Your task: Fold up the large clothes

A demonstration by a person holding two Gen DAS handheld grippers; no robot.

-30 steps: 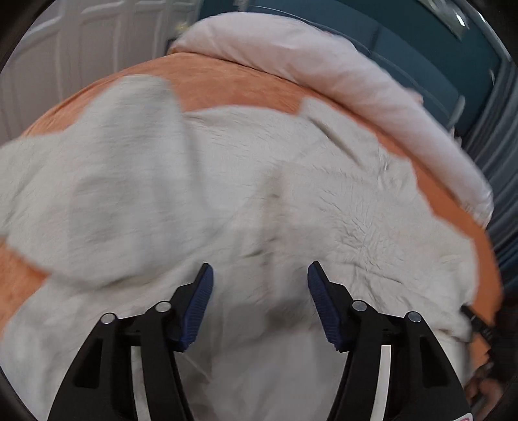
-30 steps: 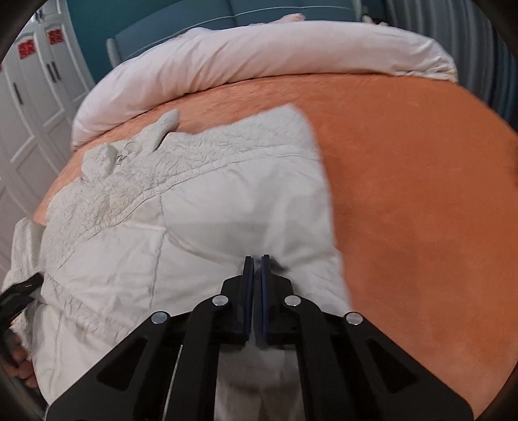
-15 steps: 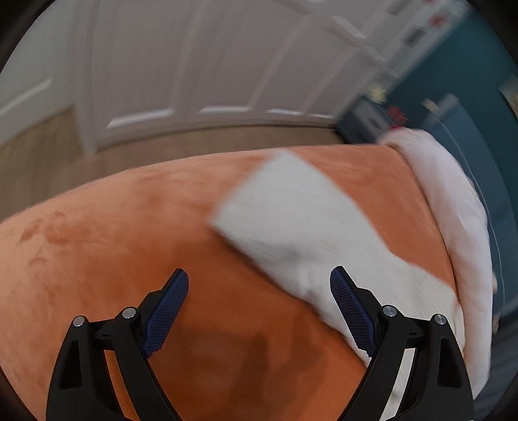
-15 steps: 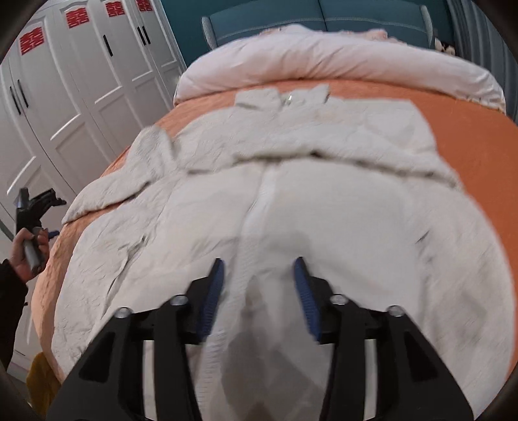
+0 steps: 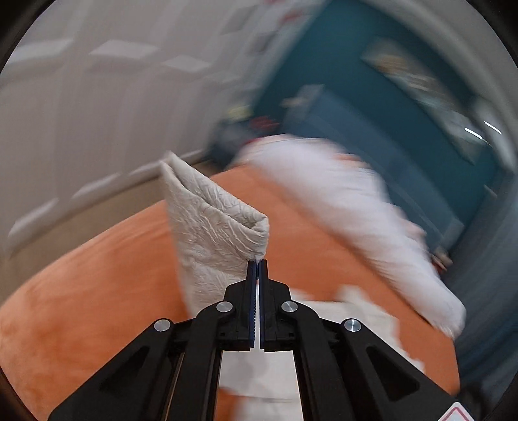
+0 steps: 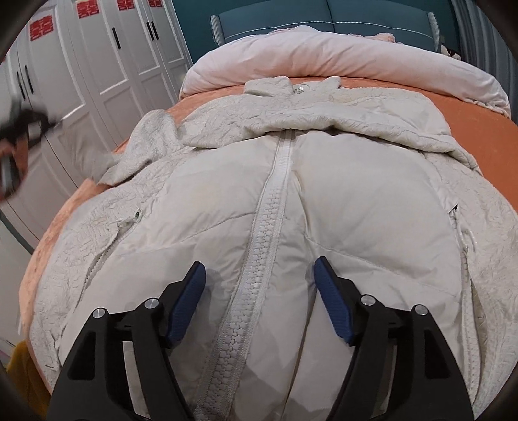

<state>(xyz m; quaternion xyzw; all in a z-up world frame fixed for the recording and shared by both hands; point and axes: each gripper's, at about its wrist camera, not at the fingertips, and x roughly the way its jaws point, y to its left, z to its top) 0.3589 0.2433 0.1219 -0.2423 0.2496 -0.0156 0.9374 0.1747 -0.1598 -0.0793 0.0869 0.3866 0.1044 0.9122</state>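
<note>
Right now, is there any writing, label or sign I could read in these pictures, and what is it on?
Red stickers on the white wardrobe doors: characters too small to read.
Red-edged sticker on the left gripper: cut off, unreadable.
Wall picture: blurred.
Coat: no text visible.

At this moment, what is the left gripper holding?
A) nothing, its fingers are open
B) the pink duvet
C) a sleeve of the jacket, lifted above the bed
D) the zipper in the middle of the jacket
C: the left gripper is shut on the cream sleeve, which stands up above the orange bed cover, while the right gripper hangs open over the zipper.
</note>
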